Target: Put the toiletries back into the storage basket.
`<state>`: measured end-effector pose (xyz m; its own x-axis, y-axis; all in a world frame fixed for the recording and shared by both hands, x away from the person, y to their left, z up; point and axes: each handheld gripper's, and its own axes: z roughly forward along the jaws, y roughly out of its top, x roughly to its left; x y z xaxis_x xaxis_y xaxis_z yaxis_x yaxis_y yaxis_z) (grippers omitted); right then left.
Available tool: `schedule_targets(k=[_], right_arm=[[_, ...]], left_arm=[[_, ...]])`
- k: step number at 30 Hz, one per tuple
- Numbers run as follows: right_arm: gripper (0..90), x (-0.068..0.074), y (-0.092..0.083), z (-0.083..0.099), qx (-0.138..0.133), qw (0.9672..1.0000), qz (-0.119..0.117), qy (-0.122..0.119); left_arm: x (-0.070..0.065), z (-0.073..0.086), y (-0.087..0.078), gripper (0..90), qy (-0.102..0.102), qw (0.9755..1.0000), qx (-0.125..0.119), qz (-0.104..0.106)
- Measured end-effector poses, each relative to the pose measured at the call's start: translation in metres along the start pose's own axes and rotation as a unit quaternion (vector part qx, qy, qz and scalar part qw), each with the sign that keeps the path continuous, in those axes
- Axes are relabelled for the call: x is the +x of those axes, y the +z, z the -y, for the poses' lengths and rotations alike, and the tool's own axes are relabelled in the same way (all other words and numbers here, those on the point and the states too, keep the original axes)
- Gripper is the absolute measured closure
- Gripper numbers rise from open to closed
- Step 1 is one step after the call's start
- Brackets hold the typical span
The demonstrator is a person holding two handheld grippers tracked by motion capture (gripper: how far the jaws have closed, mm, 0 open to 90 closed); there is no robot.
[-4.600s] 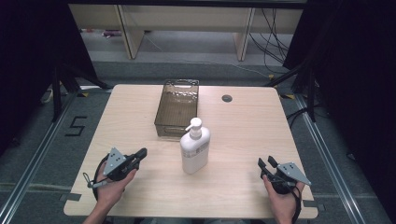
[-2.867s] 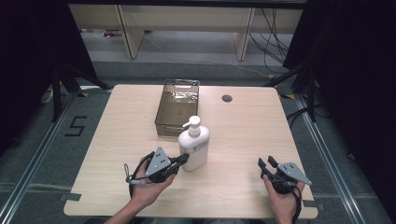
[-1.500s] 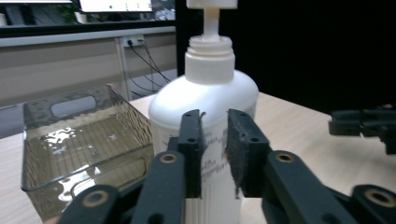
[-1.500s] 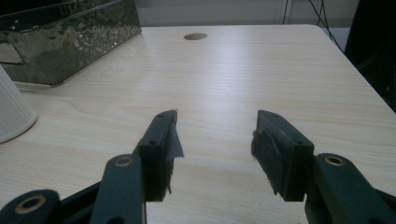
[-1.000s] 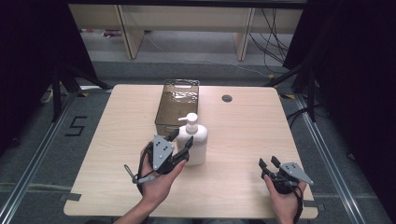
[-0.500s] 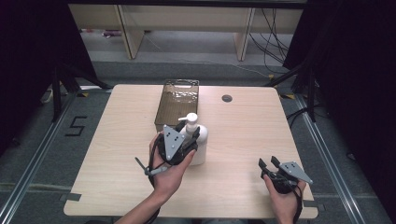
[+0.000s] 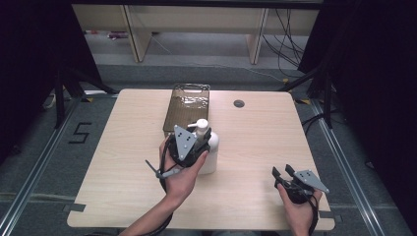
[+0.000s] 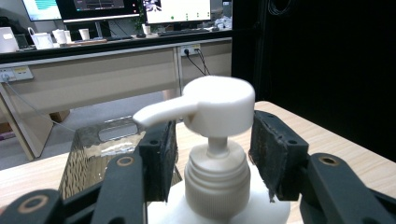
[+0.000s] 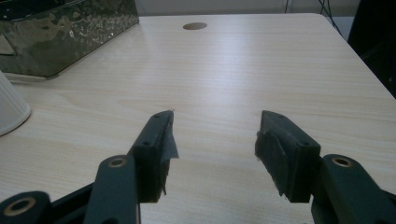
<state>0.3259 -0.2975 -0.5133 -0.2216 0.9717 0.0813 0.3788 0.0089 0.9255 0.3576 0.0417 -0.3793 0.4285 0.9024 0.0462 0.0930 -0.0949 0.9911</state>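
The white pump bottle (image 8: 215, 154) stands upright on the wooden table (image 7: 255, 142), its pump head and neck between the two black jaws of the left gripper (image 8: 212, 154). The jaws have just been closing and sit just beside the neck on either side; a thin gap shows at each pad, so they are not yet pressing. The spout points away to that gripper's left. Just beyond the bottle, past the jaw tips, lies a clear plastic tray (image 7: 189, 105), near but apart from it. The right gripper (image 9: 214, 149) rests low over the table, well to the side of the bottle, its jaws apart with only bare wood between them.
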Motion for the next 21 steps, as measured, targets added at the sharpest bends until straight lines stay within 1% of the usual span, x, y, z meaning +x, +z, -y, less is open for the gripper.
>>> schedule_targets(k=[6,7,8,11,15,18,20,21], right_arm=[[45.5,0.0002,0.0001,-0.0001,-0.001,1.0,0.001,0.001],[45.5,0.0002,0.0001,-0.0001,0.0,1.0,0.0,0.001],[45.4,0.0002,-0.0002,-0.0002,0.001,1.0,0.004,0.0],[45.5,0.0004,-0.0004,-0.0003,0.002,1.0,0.004,0.001],[45.4,0.0001,0.0,-0.0002,0.001,1.0,-0.001,-0.001],[45.5,0.0001,0.0001,-0.0001,0.0,1.0,-0.001,-0.001],[45.4,0.0002,0.0001,-0.0001,0.001,1.0,0.0,-0.002],[45.5,0.004,-0.0007,0.0002,0.008,0.9997,-0.004,0.023]], left_arm=[[-0.0023,-0.0027,0.005,54.2,-0.001,1.0,0.001,-0.002],[-0.0027,-0.0031,0.0057,54.6,-0.003,1.0,0.001,-0.004],[-0.0027,-0.0033,0.0065,57.2,-0.006,1.0,0.0,-0.005],[-0.002,-0.0035,0.0066,58.4,-0.008,1.0,0.002,-0.005],[-0.0013,-0.0034,0.0056,58.9,-0.012,0.9999,0.0,0.001],[0.0002,-0.0042,0.0049,59.1,-0.016,0.9998,0.003,0.007],[0.0006,-0.0044,0.0048,59.2,-0.015,0.9998,0.004,0.009],[0.0007,-0.0047,0.0045,59.2,-0.016,0.9998,0.005,0.01]])
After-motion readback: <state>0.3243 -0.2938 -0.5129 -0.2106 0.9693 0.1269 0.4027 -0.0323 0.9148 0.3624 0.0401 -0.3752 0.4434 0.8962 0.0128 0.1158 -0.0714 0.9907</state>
